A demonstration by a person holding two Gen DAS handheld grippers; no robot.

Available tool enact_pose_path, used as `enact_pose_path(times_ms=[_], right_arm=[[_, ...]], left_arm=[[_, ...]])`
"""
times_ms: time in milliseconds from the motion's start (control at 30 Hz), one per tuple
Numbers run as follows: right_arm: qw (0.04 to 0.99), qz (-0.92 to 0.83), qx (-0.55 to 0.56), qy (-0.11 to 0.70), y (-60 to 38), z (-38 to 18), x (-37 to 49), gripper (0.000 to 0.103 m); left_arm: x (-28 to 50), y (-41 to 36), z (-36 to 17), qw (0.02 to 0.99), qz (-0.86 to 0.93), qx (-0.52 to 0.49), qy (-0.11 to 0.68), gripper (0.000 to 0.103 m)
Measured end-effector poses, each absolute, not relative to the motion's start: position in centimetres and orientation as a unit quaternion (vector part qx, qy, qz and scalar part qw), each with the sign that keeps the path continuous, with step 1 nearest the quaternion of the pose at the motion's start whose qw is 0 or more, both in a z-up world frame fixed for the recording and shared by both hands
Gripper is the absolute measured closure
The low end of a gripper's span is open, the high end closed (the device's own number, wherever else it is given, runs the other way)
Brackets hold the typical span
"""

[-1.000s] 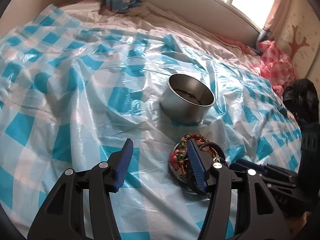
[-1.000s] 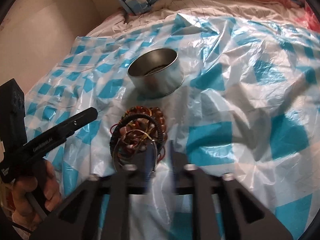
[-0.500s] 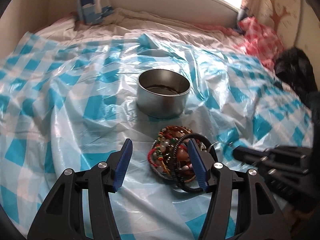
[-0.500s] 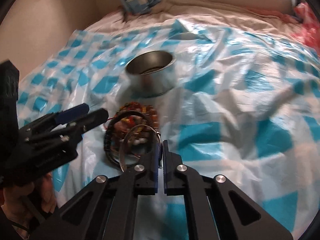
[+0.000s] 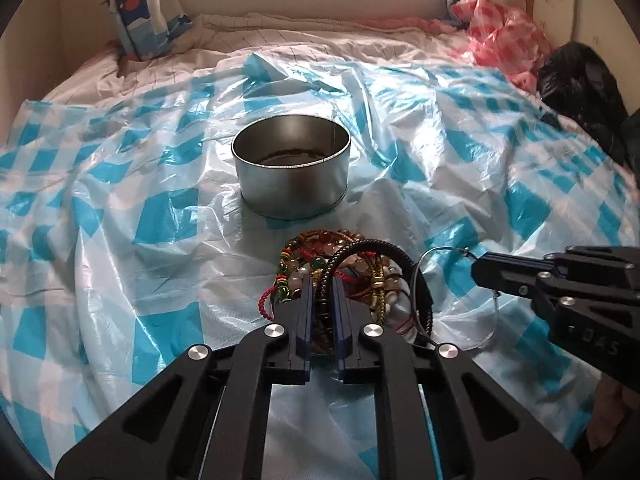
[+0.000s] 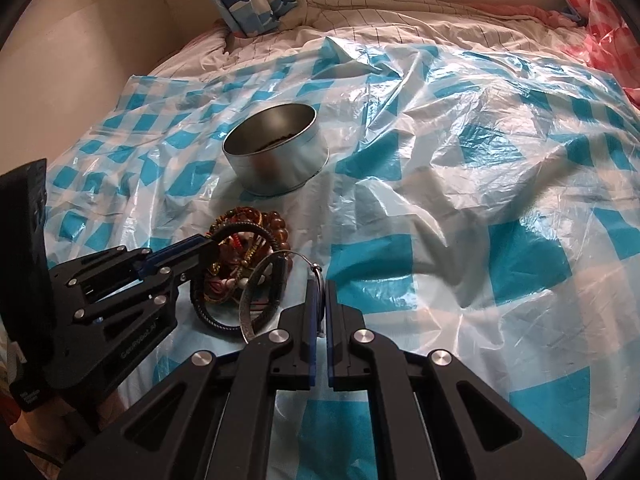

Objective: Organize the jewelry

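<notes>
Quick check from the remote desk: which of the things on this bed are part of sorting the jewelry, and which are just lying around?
Part of the job:
- bracelet pile
- black cord bracelet, pinched by the left gripper, whose jaws have just closed
- thin silver bangle, pinched by the right gripper
- round metal tin

Just lying about:
- blue checked plastic sheet
- patterned pillow
- red checked bag
- black bag

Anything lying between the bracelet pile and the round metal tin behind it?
No, only bare blue-and-white checked plastic sheet separates the pile of beaded and cord bracelets from the round metal tin; both wrist views show it.
</notes>
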State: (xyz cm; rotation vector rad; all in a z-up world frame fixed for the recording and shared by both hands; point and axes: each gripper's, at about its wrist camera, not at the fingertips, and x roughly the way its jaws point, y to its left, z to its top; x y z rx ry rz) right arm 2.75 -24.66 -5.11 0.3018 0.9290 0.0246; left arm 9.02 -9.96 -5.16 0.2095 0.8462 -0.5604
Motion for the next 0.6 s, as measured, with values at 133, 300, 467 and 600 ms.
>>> enact_pose_path(times_ms=[133, 300, 467, 600], right_arm=[[0.889, 0.014, 0.160, 0.429, -25.1, -4.6, 2.4, 0.099], [0.898, 0.022, 0.184, 0.399, -25.9, -3.7, 1.9, 0.099], [0.917, 0.027, 0.182, 0.354, -25.6, -1.8, 1.8, 0.098], [0.921, 0.032, 0.198, 0.335, -25.7, -1.0, 2.6, 0.098]], left_arm=[[9.1, -8.0, -3.8, 0.874, -0.280, 0.041, 0.395, 0.095], [9.4, -6.1, -3.1, 0.881, -0.272, -0.006, 0.388, 0.095], [10.0, -4.6, -2.3, 0.890, -0.253, -0.038, 0.377, 0.095], [10.9, -4.0, -1.5, 0.894, -0.242, -0.054, 0.374, 0.095]])
